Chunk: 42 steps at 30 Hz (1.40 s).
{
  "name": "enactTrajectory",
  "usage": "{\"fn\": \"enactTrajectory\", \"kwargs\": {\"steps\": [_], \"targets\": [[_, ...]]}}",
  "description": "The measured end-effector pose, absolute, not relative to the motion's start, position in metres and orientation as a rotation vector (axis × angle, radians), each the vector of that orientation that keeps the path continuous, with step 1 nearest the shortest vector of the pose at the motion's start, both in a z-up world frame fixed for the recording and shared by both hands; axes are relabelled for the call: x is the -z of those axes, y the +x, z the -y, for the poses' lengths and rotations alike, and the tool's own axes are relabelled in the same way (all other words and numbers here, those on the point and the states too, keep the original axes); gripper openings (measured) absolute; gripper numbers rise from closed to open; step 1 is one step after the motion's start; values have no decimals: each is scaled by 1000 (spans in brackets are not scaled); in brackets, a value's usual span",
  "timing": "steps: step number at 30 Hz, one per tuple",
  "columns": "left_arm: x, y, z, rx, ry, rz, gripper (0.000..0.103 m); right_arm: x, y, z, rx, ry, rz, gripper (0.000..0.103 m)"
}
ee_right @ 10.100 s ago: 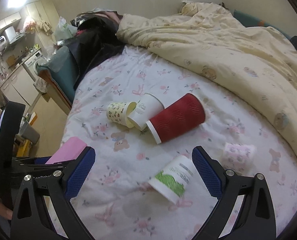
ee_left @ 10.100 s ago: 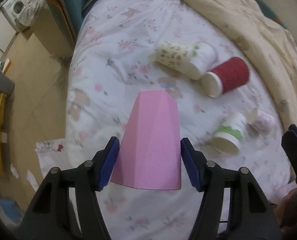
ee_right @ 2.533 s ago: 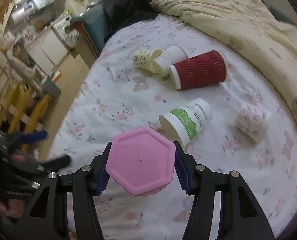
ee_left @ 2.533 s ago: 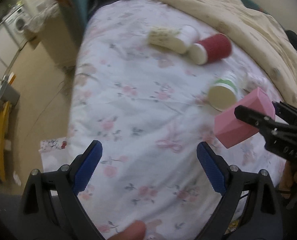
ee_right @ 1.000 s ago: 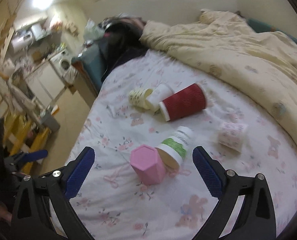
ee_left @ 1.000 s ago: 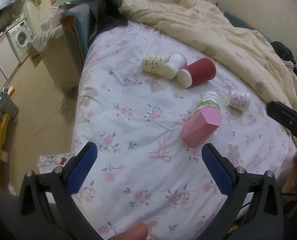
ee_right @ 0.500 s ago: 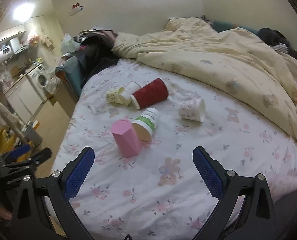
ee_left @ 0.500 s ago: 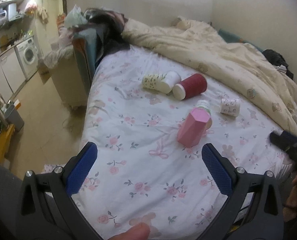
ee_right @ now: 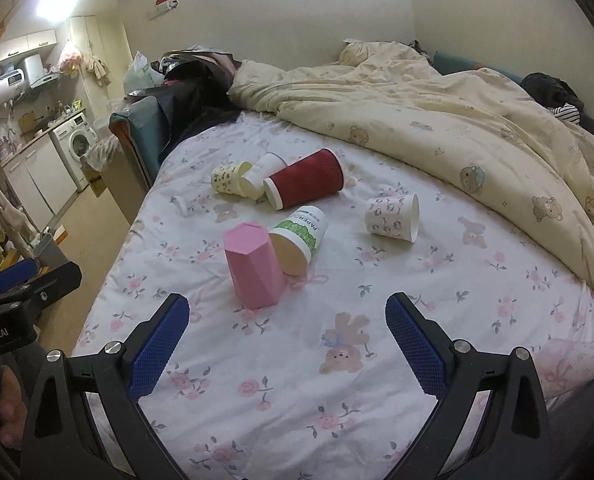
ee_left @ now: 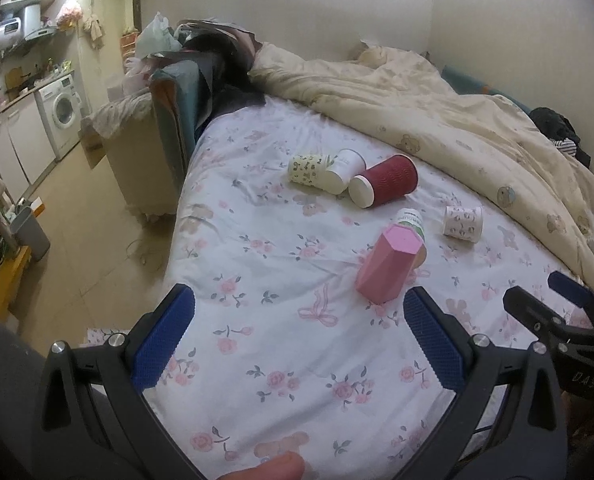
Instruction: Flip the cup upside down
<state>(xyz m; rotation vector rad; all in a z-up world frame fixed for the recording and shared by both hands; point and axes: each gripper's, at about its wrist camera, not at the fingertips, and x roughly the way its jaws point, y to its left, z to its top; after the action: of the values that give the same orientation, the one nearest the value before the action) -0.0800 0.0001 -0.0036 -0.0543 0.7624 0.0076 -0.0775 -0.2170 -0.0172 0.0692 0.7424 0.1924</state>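
A pink hexagonal cup (ee_left: 389, 265) stands upside down on the flowered bed sheet, closed base up; it also shows in the right wrist view (ee_right: 253, 266). It touches a green-and-white paper cup (ee_right: 299, 240) lying on its side. My left gripper (ee_left: 299, 346) is open and empty, held back above the bed's near edge. My right gripper (ee_right: 287, 346) is open and empty, also well back from the pink cup. The right gripper shows at the right edge of the left wrist view (ee_left: 557, 312).
A red ribbed cup (ee_right: 305, 184), a white cup (ee_right: 263, 176) and a yellow patterned cup (ee_right: 227, 178) lie on their sides farther back. A small patterned cup (ee_right: 393, 218) lies to the right. A cream duvet (ee_right: 437, 120) covers the bed's right side. Floor and washing machine (ee_left: 63, 114) are at left.
The right gripper set the pink cup down upside down and let go. Both grippers have since pulled back and up from the bed, so the cups look smaller.
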Motion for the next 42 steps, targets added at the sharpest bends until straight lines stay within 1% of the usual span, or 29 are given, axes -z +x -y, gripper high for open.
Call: {"fn": "enactTrajectory", "kwargs": {"steps": [42], "targets": [[6,-78,2,1,-66,-775,103,14,-78,227,-178,121,-737,101]]}}
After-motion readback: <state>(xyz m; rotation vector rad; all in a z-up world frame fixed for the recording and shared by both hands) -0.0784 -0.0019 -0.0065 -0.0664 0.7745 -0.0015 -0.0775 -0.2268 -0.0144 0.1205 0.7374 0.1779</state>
